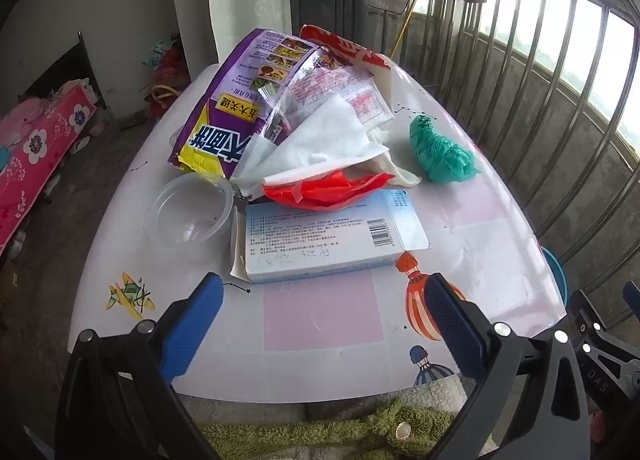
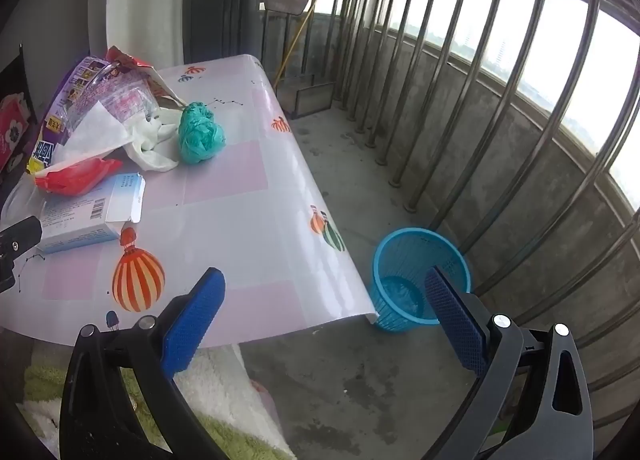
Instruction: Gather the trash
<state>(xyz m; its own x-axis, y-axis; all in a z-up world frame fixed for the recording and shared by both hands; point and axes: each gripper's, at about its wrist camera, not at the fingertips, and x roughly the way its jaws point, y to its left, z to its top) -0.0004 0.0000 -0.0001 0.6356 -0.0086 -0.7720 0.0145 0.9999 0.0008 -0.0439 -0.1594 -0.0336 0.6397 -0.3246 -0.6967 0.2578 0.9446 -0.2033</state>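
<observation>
I see the trash heaped toward the far left part of the table (image 1: 480, 244). A purple snack bag (image 1: 228, 107) leans at the back of the pile, with a clear printed wrapper (image 1: 340, 91) and a red-and-white packet (image 1: 344, 47) behind it. White tissue (image 1: 320, 139) spills over the front of these, and a red plastic bag (image 1: 328, 189) lies against its near edge. Just in front, touching the red bag, sits a pale blue carton (image 1: 320, 236) with one flap open. A clear plastic cup (image 1: 190, 211) stands beside the carton's left end. A crumpled green bag (image 1: 440, 147) lies apart from the pile, nearer the table's right edge.

My left gripper (image 1: 324, 320) hangs over the near edge of the table, jaws spread wide and holding nothing, tilted down toward the carton. My right gripper (image 2: 324, 312) is also spread wide with nothing in it, past the table's near right corner. A blue mesh basket (image 2: 416, 244) stands on the concrete floor just off that corner, beside the metal railing (image 2: 500, 79).
</observation>
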